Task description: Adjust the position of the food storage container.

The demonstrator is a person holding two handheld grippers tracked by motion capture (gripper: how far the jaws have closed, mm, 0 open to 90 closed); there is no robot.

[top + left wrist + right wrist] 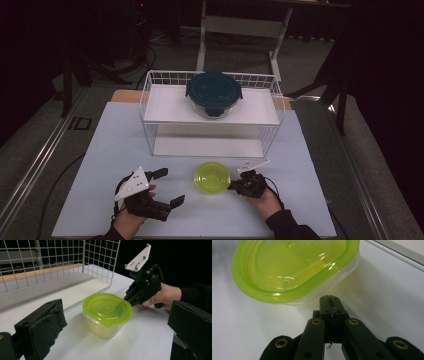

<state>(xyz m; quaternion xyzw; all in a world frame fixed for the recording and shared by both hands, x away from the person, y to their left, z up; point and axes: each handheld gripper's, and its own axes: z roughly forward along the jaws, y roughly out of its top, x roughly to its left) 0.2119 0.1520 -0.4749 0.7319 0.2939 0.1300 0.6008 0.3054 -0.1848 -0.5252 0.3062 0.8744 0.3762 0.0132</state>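
Observation:
A clear plastic container with a lime-green lid (212, 177) stands on the white table in front of the wire rack. My right gripper (235, 186) is at its right side, jaws shut with nothing between them. In the right gripper view the closed tips (330, 299) sit just under the lid's rim (287, 293); I cannot tell whether they touch it. My left gripper (170, 187) is to the container's left, open and apart from it. In the left gripper view the container (107, 312) lies ahead between the wide black pads (42, 325), and the right gripper (128, 298) meets its far edge.
A white wire rack (150, 107) with two white shelves stands behind the container. A round glass container with a dark teal lid (214, 93) sits on its top shelf. The table's front edge (200, 234) is close below the hands.

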